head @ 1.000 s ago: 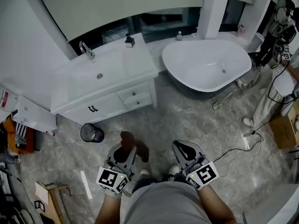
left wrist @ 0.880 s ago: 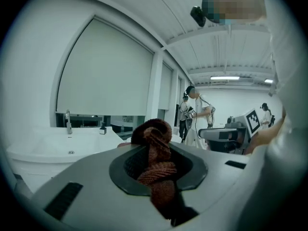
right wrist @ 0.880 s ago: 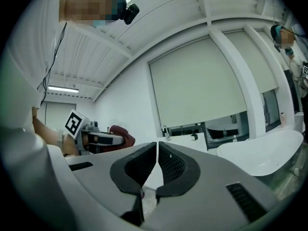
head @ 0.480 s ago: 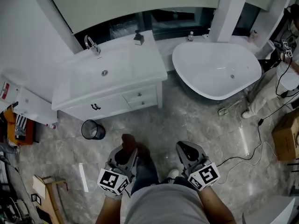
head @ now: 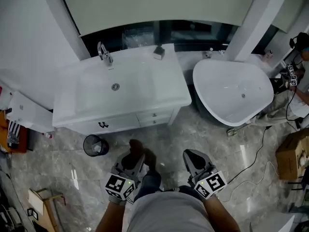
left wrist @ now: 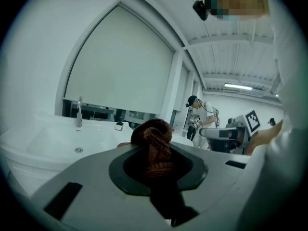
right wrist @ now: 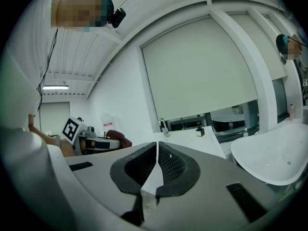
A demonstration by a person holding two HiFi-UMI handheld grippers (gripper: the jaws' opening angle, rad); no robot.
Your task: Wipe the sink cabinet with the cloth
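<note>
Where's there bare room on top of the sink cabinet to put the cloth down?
The countertop right of the basin is bare, from the soap dispenser forward to the front edge. Tighter at the back, around the faucet.

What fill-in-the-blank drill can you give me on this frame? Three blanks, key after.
The left gripper is ____ on the dark red cloth.
The right gripper is shut and holds ____.
In head view the bathtub stands to the ____ of the sink cabinet.
Missing words: shut; nothing; right.
</note>
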